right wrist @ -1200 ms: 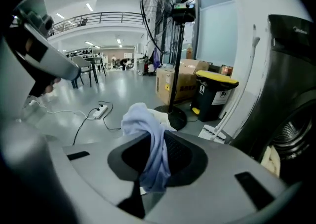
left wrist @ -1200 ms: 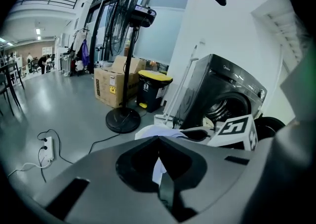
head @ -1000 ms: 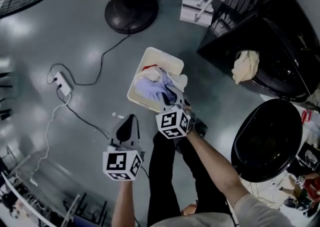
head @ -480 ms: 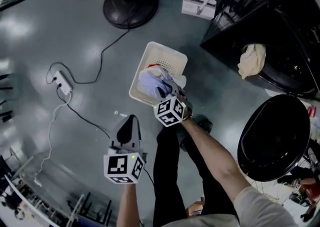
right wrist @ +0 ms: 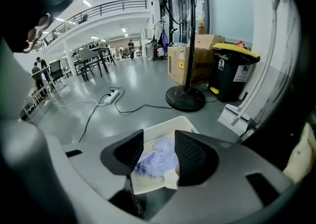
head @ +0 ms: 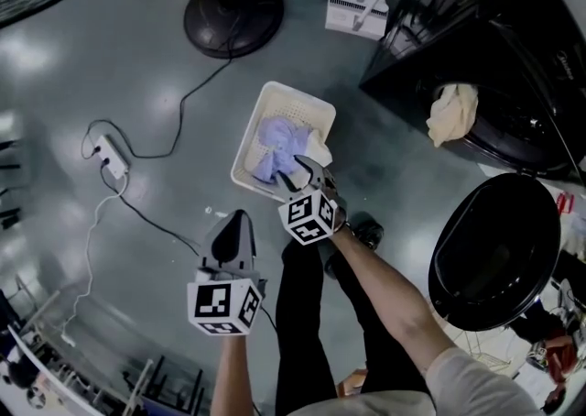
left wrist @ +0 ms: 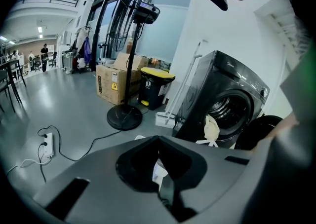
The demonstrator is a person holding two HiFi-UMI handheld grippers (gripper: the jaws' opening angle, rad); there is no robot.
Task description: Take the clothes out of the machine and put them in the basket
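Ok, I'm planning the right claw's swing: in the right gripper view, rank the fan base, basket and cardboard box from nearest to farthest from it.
From the right claw, whose jaws have just been opening with nothing held between them:
1. Basket, just below the jaws.
2. Fan base, on the floor beyond, slightly right.
3. Cardboard box, behind that, farthest back.

Open floor [head: 156,66] around basket [head: 302,103], fan base [head: 233,13] well beyond.

left gripper [head: 240,218]: shut | right gripper [head: 309,170]: jaws apart, just opened, empty
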